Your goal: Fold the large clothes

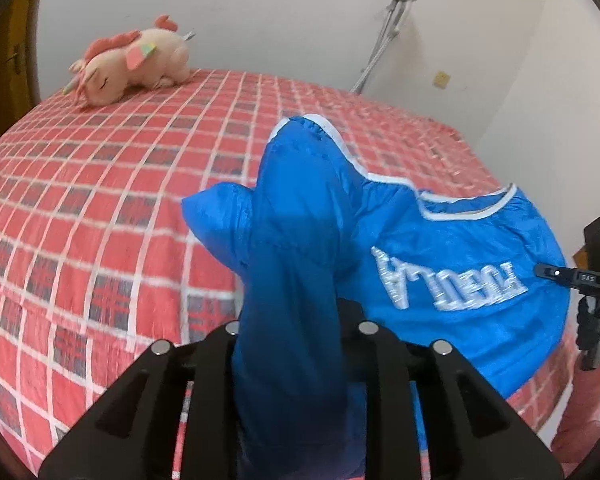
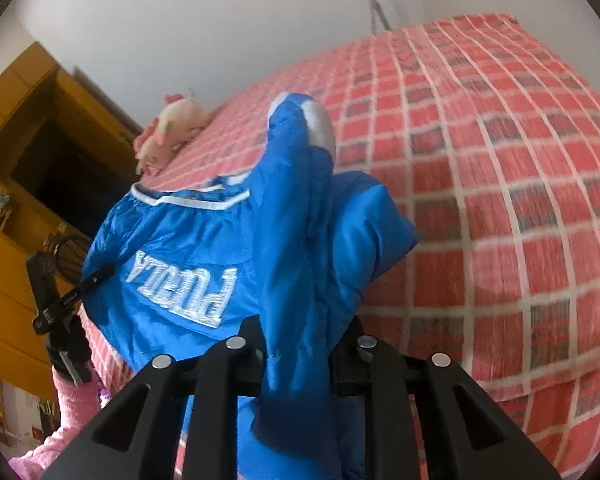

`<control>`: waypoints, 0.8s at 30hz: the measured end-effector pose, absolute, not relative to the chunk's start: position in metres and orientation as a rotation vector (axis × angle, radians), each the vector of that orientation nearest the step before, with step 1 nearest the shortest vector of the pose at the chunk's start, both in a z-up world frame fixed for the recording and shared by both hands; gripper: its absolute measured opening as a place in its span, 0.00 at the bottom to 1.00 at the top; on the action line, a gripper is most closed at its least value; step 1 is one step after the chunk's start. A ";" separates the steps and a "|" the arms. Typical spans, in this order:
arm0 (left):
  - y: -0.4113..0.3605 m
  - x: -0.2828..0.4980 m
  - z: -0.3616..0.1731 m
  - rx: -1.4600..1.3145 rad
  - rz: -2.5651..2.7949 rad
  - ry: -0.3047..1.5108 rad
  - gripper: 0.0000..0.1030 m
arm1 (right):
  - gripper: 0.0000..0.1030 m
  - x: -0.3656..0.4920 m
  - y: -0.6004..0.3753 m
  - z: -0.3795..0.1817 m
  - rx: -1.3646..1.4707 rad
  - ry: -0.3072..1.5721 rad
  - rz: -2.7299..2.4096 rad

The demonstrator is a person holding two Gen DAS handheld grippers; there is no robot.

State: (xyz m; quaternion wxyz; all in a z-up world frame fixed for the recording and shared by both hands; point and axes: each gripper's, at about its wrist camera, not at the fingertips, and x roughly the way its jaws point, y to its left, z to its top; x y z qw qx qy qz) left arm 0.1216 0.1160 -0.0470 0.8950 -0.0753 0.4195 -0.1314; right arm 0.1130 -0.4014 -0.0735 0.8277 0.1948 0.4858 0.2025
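Over the bed [image 1: 100,208], seen from the left wrist, my left hand-held gripper [image 1: 290,344] is clamped on a bunched fold of the blue jacket [image 1: 440,240]. That fold rises ahead of the jaws to a white-trimmed tip, while the rest of the garment hangs between my two grips, its far edge apparently down on the checked red cover. The other hand-held gripper [image 1: 556,272] shows at the right edge, at the jacket's side. White lettering on the cloth is upside down from here; I cannot read it with confidence in this view. A plush toy [image 1: 132,60] lies well apart, near the wall.

From the right wrist, my right hand-held gripper [image 2: 300,350] likewise grips a gathered fold of the jacket [image 2: 172,240]. The lettering, inverted again, appears to read PUEBLA, though blur makes the middle letters uncertain. A pink sleeve [image 2: 72,408] is visible low at the left.

Judgement: the step is carrying the garment, held at both ends, to lay it out. Next calls for even tension and lowering it flat before any fold.
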 end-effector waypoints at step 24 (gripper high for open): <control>0.135 0.107 -0.081 -0.216 -0.217 0.865 0.58 | 0.50 0.090 -0.408 -0.104 0.366 0.959 0.310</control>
